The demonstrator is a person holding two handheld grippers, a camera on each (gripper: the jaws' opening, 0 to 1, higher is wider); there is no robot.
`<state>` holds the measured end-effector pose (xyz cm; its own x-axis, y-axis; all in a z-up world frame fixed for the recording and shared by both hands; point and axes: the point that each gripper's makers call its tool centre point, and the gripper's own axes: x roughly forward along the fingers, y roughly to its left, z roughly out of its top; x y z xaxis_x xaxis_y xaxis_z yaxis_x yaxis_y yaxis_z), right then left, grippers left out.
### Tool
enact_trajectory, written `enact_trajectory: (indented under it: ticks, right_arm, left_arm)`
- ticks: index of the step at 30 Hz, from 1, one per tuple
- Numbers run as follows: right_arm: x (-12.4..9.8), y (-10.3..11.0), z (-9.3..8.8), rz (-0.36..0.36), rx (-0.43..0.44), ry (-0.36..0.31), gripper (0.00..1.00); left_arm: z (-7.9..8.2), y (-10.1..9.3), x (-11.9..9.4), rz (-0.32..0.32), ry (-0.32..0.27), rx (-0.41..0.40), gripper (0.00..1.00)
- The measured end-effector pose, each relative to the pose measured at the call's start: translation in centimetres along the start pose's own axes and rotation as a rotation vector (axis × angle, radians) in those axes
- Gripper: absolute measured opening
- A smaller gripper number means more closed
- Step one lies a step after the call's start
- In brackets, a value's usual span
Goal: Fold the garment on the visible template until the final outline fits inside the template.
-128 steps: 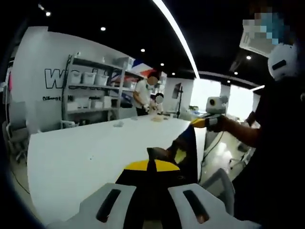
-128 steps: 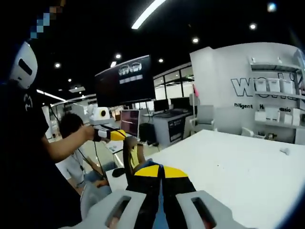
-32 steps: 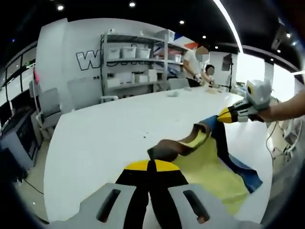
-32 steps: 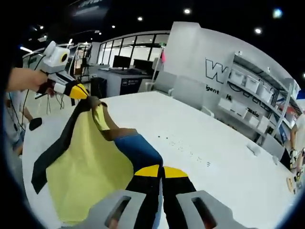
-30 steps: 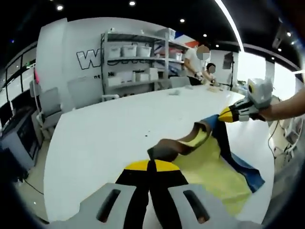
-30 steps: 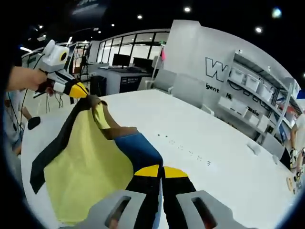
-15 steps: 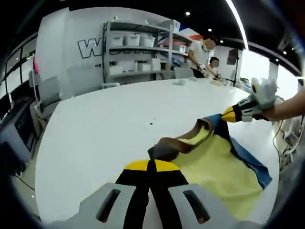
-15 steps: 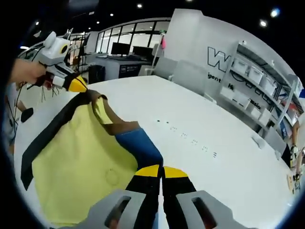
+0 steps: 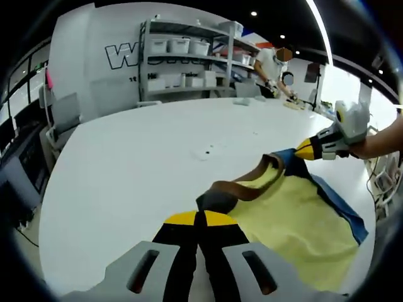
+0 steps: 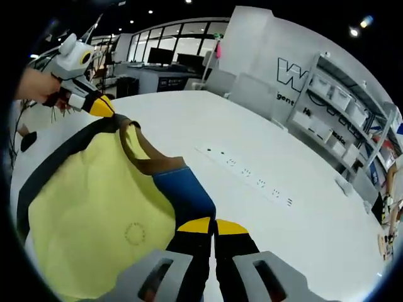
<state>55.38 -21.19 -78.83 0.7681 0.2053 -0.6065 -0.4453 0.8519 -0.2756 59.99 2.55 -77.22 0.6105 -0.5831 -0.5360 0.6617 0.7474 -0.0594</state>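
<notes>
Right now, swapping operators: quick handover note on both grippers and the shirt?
Left gripper: shut on one shoulder of the yellow T-shirt with brown collar and blue and black sleeves.
Right gripper: shut on the other shoulder, at the blue sleeve.
The shirt hangs stretched between the two grippers, its yellow body draped on the white table.
Done: shirt picked up and spread by the shoulders.
Left: lay it flat, then every fold. I can't make out a template outline from here.
</notes>
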Motion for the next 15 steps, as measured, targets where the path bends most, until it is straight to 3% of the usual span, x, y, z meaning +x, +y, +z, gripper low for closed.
enact_trajectory:
  ticks: [8, 15]
  right_arm:
    - [1.2, -0.3, -0.6, -0.006, -0.015, 0.024, 0.00]
    - [2.0, 0.6, -1.7, 0.006, -0.004, 0.057, 0.00]
  left_arm:
    - [-0.7, 0.6, 1.4, 0.010, 0.011, -0.006, 0.00]
    - [-1.7, 1.0, 1.8, 0.029, 0.036, -0.012, 0.00]
